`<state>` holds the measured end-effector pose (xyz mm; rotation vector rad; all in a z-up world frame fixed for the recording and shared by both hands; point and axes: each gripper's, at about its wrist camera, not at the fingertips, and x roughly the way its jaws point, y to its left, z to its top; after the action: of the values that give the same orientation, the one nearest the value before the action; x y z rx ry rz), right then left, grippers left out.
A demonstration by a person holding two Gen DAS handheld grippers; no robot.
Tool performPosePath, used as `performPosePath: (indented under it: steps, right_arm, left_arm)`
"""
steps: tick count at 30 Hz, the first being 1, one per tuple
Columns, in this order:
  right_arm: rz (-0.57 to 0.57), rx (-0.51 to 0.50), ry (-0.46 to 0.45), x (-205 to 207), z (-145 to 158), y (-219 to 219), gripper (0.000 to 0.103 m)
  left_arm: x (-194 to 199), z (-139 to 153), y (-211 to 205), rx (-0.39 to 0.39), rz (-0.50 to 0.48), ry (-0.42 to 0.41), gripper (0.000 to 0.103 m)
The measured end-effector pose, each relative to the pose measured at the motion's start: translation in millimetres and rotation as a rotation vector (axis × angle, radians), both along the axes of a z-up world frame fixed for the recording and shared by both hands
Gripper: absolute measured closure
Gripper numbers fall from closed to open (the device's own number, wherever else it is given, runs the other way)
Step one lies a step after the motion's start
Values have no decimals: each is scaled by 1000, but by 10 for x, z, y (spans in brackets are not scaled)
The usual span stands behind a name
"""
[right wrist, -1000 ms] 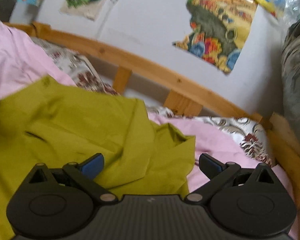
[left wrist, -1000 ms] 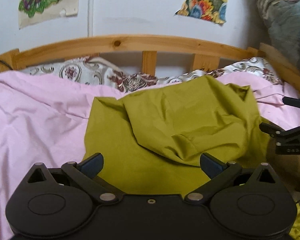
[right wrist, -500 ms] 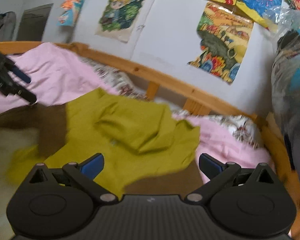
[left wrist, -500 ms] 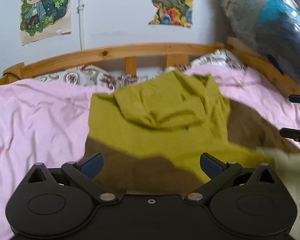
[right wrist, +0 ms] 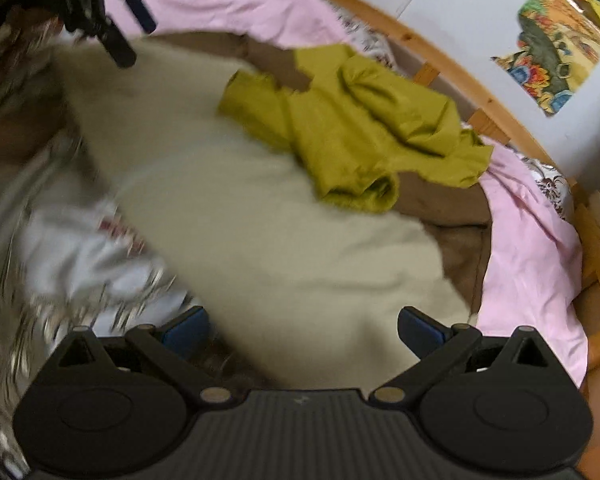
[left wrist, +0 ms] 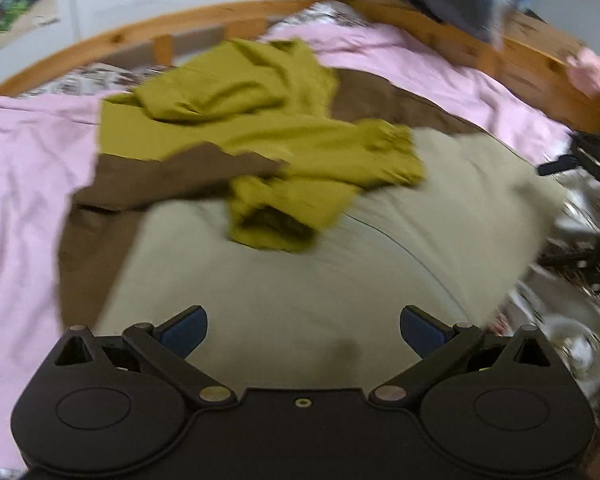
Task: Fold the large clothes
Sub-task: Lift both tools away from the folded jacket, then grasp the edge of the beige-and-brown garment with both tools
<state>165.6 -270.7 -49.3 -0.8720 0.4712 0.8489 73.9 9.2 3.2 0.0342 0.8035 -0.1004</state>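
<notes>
The olive-green garment (left wrist: 268,132) lies crumpled on a cream and brown blanket (left wrist: 300,272). Left tongs (left wrist: 303,330) and right tongs (right wrist: 303,330) gape wide, holding nothing.

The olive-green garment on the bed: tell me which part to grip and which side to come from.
Grip the bunched sleeve end of the olive-green garment. It lies nearest, rolled into a raised lump on the cream blanket, so jaws could likely close around it. Come from the near, blanket side with the right gripper, whose jaws stand open and empty. Blur makes the cuff's exact edge uncertain.
</notes>
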Motion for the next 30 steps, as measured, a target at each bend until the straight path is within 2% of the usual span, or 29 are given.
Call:
performPosePath:
  steps: [2, 5, 7, 11, 12, 14, 15, 16, 17, 18, 19, 20, 25, 30]
  right_arm:
    - [-19, -44, -26, -82, -142, 39, 0]
    - [-58, -100, -133, -154, -375, 143, 0]
    - [-62, -90, -179, -177, -425, 201, 0]
    - [-58, -78, -349, -183, -453, 273, 1]
    - [-61, -56, -359, -135, -426, 264, 3]
    - [-81, 19, -319, -70, -319, 260, 22]
    - [-85, 50, -292, -20, -261, 248, 28]
    - [-87, 82, -271, 28, -200, 243, 40]
    - [-81, 106, -248, 63, -142, 247, 58]
    - [-76, 123, -221, 95, -87, 256, 67]
    - [-74, 141, -191, 114, -32, 261, 82]
    - [-79, 167, -149, 159, 34, 269, 87]
    - [-126, 293, 33, 467, 397, 272, 92]
    - [-190, 391, 154, 802, 704, 206, 93]
  left_arm:
    - [4, -94, -156, -6, -45, 8, 1]
    - [42, -184, -318, 0, -91, 17, 1]
    - [61, -205, -407, -3, -117, 17, 1]
    - [64, -255, -554, 21, -153, 18, 1]
    - [57, -272, -582, 27, -160, 18, 1]
    - [49, -305, -639, 42, -180, 23, 1]
    - [40, -319, -655, 51, -188, 28, 1]
    - [29, -334, -671, 61, -196, 30, 1]
    - [15, -351, -696, 78, -206, 29, 1]
    - [3, -369, -725, 103, -210, 27, 1]
    - [-6, -388, -743, 129, -207, 27, 1]
    - [-10, -408, -771, 158, -202, 30, 1]
    - [-29, -451, -797, 297, -144, 28, 3]
    - [-67, -374, -619, 382, -44, 25, 14]
